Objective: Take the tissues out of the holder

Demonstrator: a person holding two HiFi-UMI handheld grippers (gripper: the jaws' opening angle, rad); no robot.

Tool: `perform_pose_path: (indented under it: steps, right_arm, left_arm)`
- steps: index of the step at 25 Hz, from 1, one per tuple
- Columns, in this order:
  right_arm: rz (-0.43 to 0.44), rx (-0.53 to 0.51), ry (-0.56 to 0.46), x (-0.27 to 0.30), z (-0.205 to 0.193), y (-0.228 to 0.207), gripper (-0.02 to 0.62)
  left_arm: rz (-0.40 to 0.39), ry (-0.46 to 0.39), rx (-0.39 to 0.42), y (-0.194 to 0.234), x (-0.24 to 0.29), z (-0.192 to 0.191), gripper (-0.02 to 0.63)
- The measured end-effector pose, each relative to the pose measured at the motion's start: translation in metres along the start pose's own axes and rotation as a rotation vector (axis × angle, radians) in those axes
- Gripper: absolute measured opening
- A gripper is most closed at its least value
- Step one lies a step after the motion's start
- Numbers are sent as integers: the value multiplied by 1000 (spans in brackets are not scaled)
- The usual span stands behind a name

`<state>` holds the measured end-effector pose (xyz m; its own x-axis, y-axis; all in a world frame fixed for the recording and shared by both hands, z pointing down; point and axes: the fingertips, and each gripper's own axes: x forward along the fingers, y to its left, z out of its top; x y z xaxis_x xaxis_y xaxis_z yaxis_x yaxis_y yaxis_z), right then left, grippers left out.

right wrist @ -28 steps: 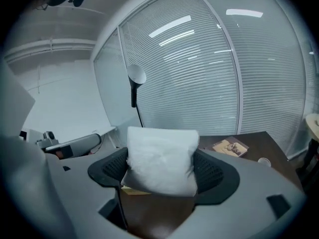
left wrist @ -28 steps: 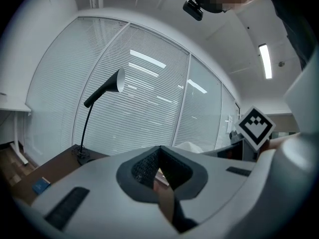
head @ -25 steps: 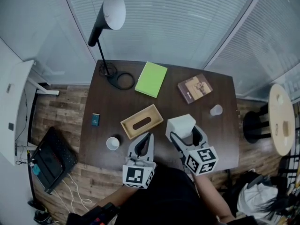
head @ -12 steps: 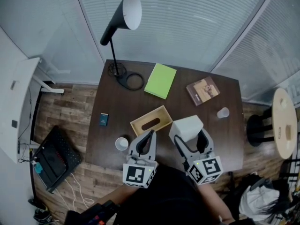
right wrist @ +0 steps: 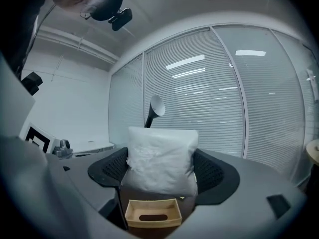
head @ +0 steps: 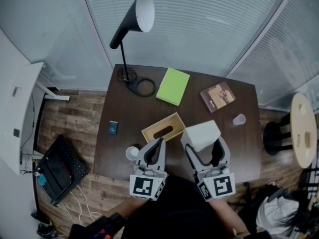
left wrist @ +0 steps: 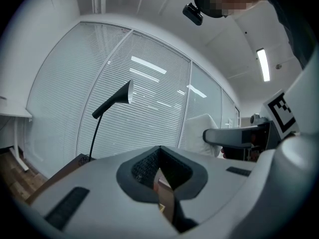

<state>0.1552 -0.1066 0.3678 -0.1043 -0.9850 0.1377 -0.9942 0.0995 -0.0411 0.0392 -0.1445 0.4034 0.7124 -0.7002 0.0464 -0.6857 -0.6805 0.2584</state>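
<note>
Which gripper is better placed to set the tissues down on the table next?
Right. The right gripper is shut on the white tissue pack, clear of the empty wooden holder. The left gripper is shut on nothing.

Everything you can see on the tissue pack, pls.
The tissue pack is a white, soft-looking rectangular block in what looks like thin, crinkled plastic wrap, with puffy sides. It stands upright between the jaws of the right gripper, which press on two opposite sides; nothing else touches it. It is out of the wooden holder and held above the dark table, to the holder's right in the head view. The holder lies open side up, with only its slot showing inside.
</note>
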Motion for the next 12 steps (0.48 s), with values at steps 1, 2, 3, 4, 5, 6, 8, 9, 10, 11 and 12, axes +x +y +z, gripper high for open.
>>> perform_pose_path:
  steps: [1, 2, 3, 4, 5, 6, 8, 9, 10, 11, 12]
  right_arm:
    - [-3, -21, -4, -1, 1, 2, 419]
    - [-5, -41, -8, -2, 3, 4, 417]
    - [-5, -54, -12, -3, 4, 6, 417]
    - [-3, -58, -15, -3, 4, 7, 419]
    - [-1, -56, -17, -3, 4, 8, 419]
    - [1, -51, -20, -4, 4, 9, 419]
    - [5, -33, -32, -5, 5, 10, 417]
    - [8, -22, -41, -5, 6, 11, 417]
    - [10, -14, -49, -6, 8, 11, 417]
    - [10, -10, -54, -6, 9, 11, 417]
    - [9, -10, -57, -7, 9, 11, 417]
  left_arm:
    - [0, -1, -3, 0, 0, 1, -2]
    - [0, -2, -5, 0, -1, 2, -2]
    - [2, -4, -8, 0, -1, 3, -2]
    - [4, -6, -8, 0, -2, 4, -2]
    - [6, -10, -7, 0, -2, 6, -2]
    - [7, -13, -5, 0, -3, 7, -2]
    - [8, -14, -7, -1, -5, 7, -2]
    - [10, -16, -10, -1, -6, 8, -2]
    - [12, -19, -11, -1, -6, 8, -2]
    - [15, -22, -12, 0, -6, 8, -2]
    - [19, -21, -13, 0, -6, 8, -2]
